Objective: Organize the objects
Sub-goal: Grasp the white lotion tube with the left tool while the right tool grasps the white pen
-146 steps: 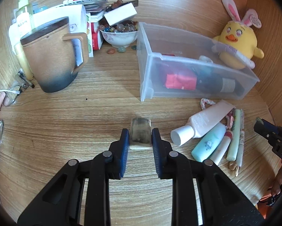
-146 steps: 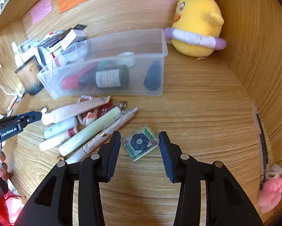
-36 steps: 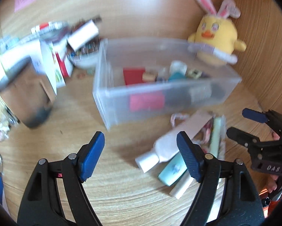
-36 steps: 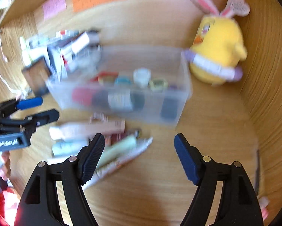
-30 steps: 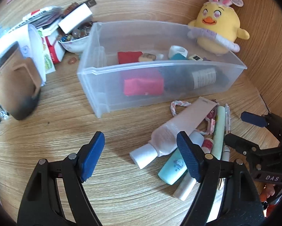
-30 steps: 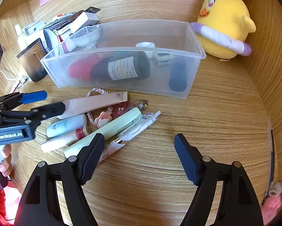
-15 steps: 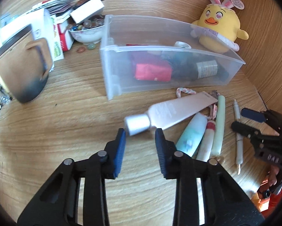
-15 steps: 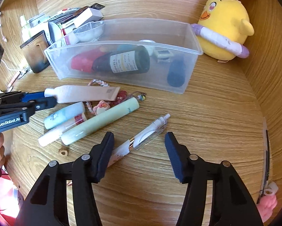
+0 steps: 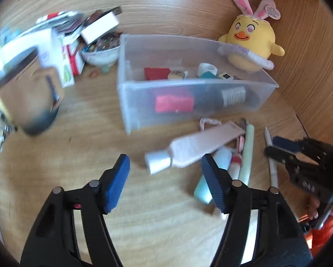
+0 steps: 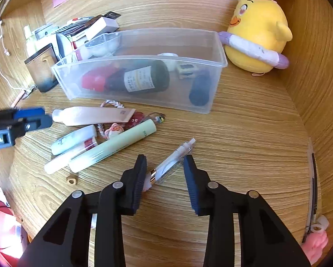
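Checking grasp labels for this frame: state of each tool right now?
Left tool: open, jaws just reopened, pink tube lying between them, not gripped.
Right tool: open, jaws just closing around the clear pen, not yet clamped.

Our left black plastic tongs (image 9: 165,179) carry ribbed blue pads (image 9: 118,183) on angular open-framed arms dotted with silver screws, low in the left wrist view. Our right black plastic tongs (image 10: 165,178) match them, with darker ribbed pads (image 10: 194,184). White lettering marks each body; something red shows at bottom left.
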